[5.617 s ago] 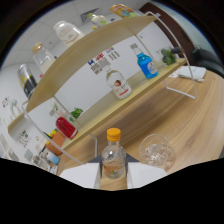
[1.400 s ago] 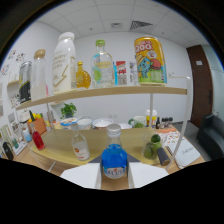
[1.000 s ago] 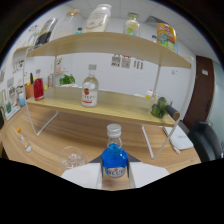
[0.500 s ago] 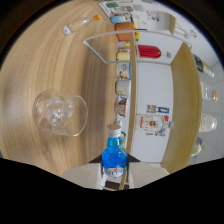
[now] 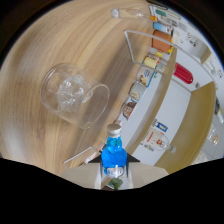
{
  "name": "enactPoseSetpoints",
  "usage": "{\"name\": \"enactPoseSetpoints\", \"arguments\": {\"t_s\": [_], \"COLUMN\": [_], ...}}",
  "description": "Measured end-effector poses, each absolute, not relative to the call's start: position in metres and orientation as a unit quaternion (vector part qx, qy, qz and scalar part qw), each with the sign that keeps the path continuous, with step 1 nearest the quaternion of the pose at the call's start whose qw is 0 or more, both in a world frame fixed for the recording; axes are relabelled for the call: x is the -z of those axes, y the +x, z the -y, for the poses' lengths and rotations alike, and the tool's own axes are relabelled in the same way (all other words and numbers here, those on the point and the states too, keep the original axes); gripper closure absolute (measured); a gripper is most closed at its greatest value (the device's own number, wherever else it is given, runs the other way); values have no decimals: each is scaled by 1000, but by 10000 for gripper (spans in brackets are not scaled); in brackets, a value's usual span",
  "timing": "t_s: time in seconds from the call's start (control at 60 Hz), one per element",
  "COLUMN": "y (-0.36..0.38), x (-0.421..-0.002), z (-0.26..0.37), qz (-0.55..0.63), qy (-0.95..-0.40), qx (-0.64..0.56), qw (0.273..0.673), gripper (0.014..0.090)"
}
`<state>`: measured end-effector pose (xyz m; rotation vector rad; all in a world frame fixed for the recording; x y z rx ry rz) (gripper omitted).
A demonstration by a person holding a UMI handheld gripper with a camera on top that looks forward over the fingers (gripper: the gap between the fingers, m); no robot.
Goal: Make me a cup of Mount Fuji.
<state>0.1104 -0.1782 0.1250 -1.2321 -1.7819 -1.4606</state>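
Tongs (image 5: 114, 176) clamped on the blue bottle (image 5: 114, 156), tipped toward the ice-filled glass (image 5: 75, 95) on the wooden surface (image 5: 60, 45). Cap looks on; a poor aim or slipping grip could spill beside the glass.

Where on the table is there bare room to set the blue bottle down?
Bare wood lies all around the glass of ice, out to the table edge. The shelf side is crowded with jars. The claw grips the blue bottle.
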Motion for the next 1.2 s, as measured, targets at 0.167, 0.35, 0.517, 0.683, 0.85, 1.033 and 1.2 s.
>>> {"name": "enactPoseSetpoints", "arguments": {"t_s": [0.167, 0.35, 0.517, 0.683, 0.85, 1.033, 1.2], "y": [103, 110, 169, 234, 268, 274, 271], "x": [-152, -216, -209, -128, -51, -11, -10], "z": [185, 204, 218, 223, 222, 225, 226], "qz": [598, 408, 211, 57, -2, 8, 7], "qy": [-534, -661, -754, -826, -869, -895, -897], "qx": [470, 286, 134, 44, 13, 12, 6], "qw": [370, 562, 608, 559, 495, 446, 443], "gripper": [692, 689, 690, 692, 692, 690, 686]}}
